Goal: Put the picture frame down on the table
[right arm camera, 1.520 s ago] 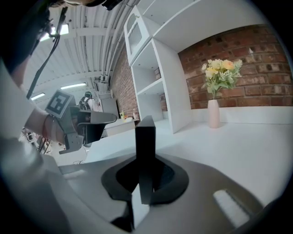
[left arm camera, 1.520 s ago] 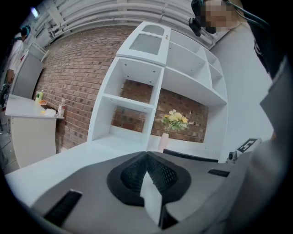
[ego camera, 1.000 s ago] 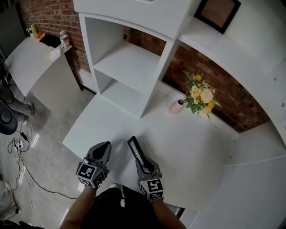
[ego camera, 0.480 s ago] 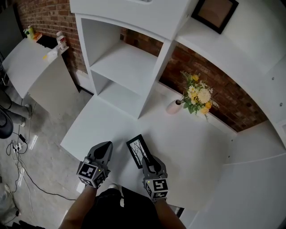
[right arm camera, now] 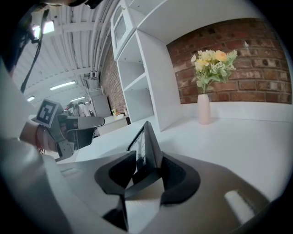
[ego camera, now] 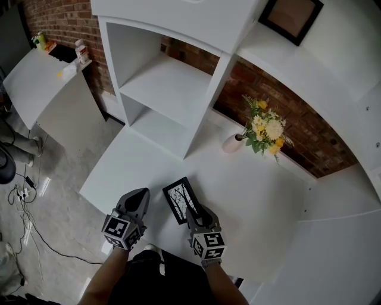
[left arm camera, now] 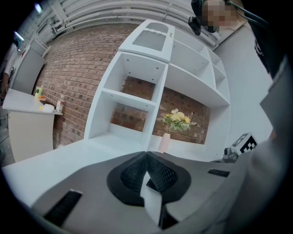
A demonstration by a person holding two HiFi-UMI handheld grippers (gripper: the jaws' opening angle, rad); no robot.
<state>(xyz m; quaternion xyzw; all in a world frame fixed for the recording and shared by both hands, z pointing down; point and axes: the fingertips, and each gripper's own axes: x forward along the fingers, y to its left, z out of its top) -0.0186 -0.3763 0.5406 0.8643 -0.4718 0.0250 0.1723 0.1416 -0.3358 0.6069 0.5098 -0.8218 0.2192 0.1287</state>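
Observation:
A small black picture frame [ego camera: 180,199] with a bare-tree print is held by its near edge in my right gripper [ego camera: 197,215], which is shut on it. Its face is turned up and to the left, low over the white table [ego camera: 262,190]; whether it touches the table I cannot tell. In the right gripper view the picture frame [right arm camera: 146,139] sticks up between the jaws of my right gripper [right arm camera: 143,165], tilted. My left gripper [ego camera: 139,200] hovers just left of the frame, shut and empty; the left gripper [left arm camera: 146,161] has its pads pressed together.
A pink vase of yellow and white flowers [ego camera: 261,130] stands at the back of the table against the brick wall. A white shelf unit [ego camera: 172,77] rises at the back left. Another dark frame [ego camera: 292,18] sits on an upper shelf. The table's front edge is by my body.
The picture frame has turned from edge-on to face up and leaned over to the left. My right gripper shifted slightly with it; the left gripper stayed put.

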